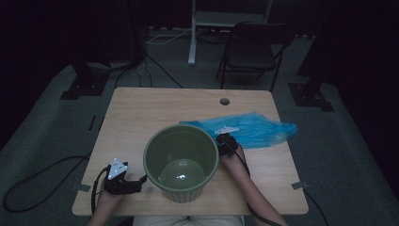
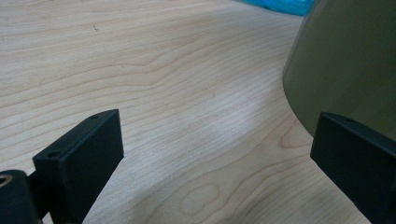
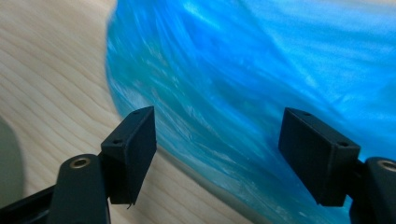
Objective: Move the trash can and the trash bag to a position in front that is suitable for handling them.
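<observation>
Jaws of your right gripper (image 3: 217,154) stand wide over the blue plastic bag (image 3: 261,79), gripping nothing; the left gripper (image 2: 215,154) is also wide. The bag lies flat on the tabletop (image 1: 141,113) behind the green bin (image 1: 181,162). Expect thin, limp, slippery film: pinch a raised fold near its edge.

No readable text, label or number appears on anything here.

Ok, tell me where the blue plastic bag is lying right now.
In the high view the blue plastic bag lies flat on the table's right half, just behind and right of the green bucket, with the right gripper at its near edge.
</observation>
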The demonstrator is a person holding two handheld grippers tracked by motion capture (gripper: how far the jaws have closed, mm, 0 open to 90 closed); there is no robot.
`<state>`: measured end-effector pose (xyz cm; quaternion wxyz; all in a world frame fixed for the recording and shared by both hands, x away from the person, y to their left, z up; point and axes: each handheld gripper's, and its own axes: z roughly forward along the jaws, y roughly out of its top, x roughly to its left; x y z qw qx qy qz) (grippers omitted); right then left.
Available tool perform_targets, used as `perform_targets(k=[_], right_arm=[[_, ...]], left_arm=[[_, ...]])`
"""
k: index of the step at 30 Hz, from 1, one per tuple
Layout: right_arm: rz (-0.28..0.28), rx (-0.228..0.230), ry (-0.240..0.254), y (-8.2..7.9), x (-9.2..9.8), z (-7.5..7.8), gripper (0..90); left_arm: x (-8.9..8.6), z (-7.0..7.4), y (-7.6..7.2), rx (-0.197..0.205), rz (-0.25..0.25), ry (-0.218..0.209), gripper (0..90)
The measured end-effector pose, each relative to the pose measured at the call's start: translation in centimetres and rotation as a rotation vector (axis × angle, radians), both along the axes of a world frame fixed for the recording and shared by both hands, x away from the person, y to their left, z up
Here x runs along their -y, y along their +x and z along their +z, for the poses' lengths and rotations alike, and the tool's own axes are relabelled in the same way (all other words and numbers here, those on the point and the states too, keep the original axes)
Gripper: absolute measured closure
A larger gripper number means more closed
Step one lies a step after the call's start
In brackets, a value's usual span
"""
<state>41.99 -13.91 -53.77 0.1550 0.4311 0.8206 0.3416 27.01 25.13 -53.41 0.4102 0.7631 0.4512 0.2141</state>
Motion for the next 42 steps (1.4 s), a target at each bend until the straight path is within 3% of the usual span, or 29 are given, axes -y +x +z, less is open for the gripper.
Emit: perform_targets(k=[2, 7, 10, 17, 25, 31, 35, 38, 42], right_arm=[[0.002, 0.021, -0.038, -0.2, -0.2, -0.3, 32.4], [-0.021, 0.036, -0.037, -0.4, 0.6, 0.0, 76.8], [-0.035, 0.030, -0.048, -0.6, 1.7, 0.0, 88.1], [-0.024, 0.004, -0.035, -2.4, 5.6, 0.3, 89.1], [0.045, -0.022, -0.019, -7.1, 10.0, 1.0, 89.1], [0.055, -0.049, 0.008, -9.4, 12.4, 0.9, 89.0], [0.090, -0.078, 0.001, -10.7, 12.8, 0.5, 88.3], [0.083, -0.092, 0.024, -11.1, 13.1, 0.4, 79.9], [0.068, -0.077, 0.038, -11.9, 13.0, 1.2, 55.1]], left_arm=[[0.0, 0.0, 0.0, -0.001, -0.001, -0.002, 3.1], [0.2, 0.0, 0.0, -0.003, -0.003, -0.002, 3.1], [0.1, 0.1, 0.0, 0.001, -0.002, -0.004, 3.1], [0.0, 0.1, 0.0, 0.003, 0.004, -0.009, 3.1], [0.1, 0.1, 0.1, -0.001, 0.004, -0.007, 3.1], [0.3, 0.1, 0.0, 0.001, 0.001, 0.001, 3.1], [0.2, 0.0, 0.1, -0.003, 0.006, -0.003, 3.1], [0.2, 0.1, 0.1, -0.003, 0.002, 0.001, 3.1], [0.2, 0.0, 0.1, -0.008, 0.001, 0.002, 3.1]])
